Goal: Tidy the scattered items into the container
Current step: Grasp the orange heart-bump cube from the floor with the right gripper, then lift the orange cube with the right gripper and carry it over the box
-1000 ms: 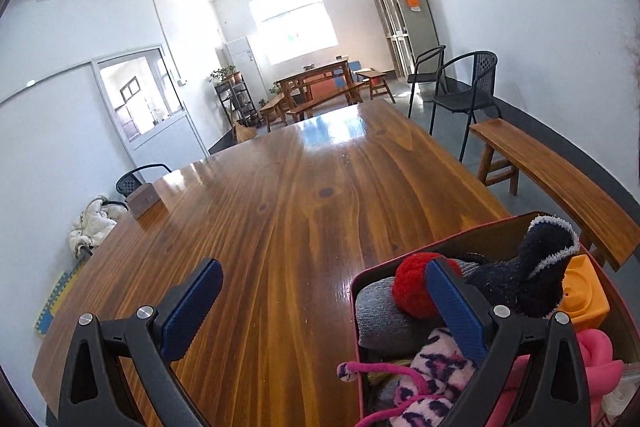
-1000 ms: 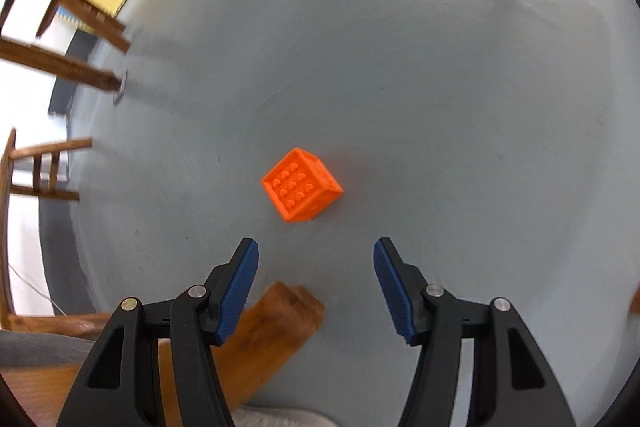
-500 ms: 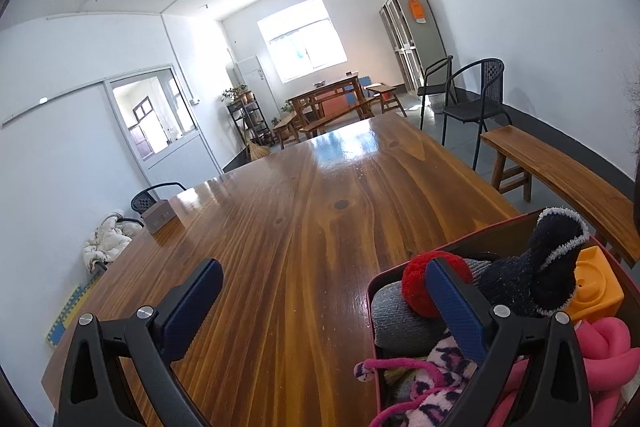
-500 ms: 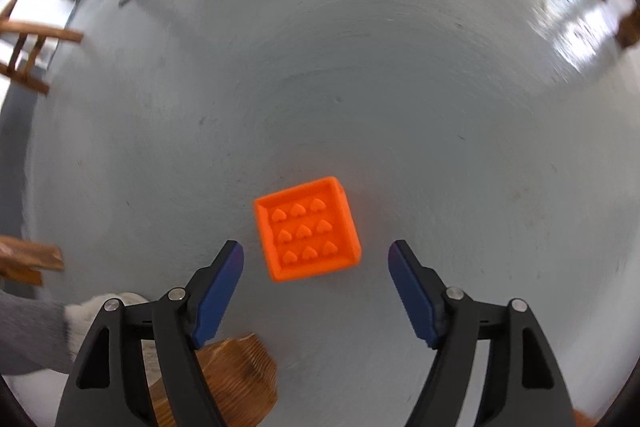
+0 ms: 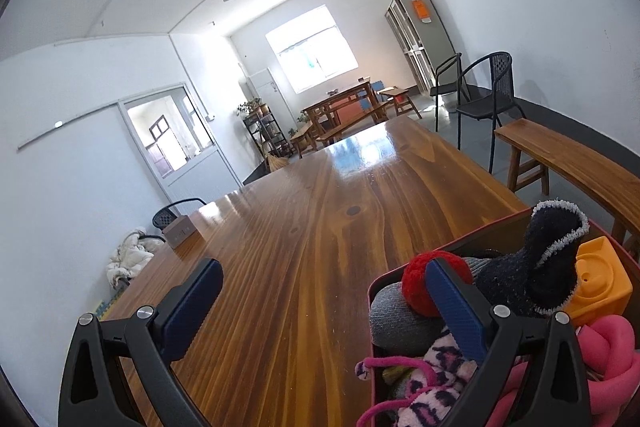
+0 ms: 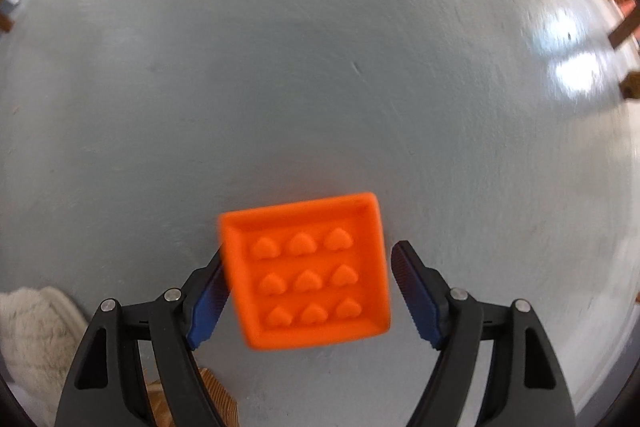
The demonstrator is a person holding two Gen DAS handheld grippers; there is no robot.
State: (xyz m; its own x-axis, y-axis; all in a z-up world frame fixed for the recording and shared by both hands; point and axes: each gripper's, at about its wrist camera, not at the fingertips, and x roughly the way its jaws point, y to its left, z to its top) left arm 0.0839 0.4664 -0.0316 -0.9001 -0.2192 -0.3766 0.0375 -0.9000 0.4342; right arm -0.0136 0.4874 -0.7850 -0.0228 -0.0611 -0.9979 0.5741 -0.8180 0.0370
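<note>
Orange cube (image 6: 308, 271) on the grey floor (image 6: 320, 87), right tool (image 6: 308, 287) pointing straight down with jaws spread and just narrowing around it, right pad clear of it, left tool (image 5: 324, 303) wide and empty over the wooden surface (image 5: 320, 227), beside the stuffed red container (image 5: 374, 307).

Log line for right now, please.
right gripper: open, jaws just narrowed slightly, straddling orange cube on floor, not gripped | left gripper: open, empty | container: full

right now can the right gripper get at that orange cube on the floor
Probably yes. The right gripper points down over the orange cube on the grey floor, its jaws open on either side of it. The left pad looks at the cube's edge, the right pad apart; nothing blocks it.
</note>
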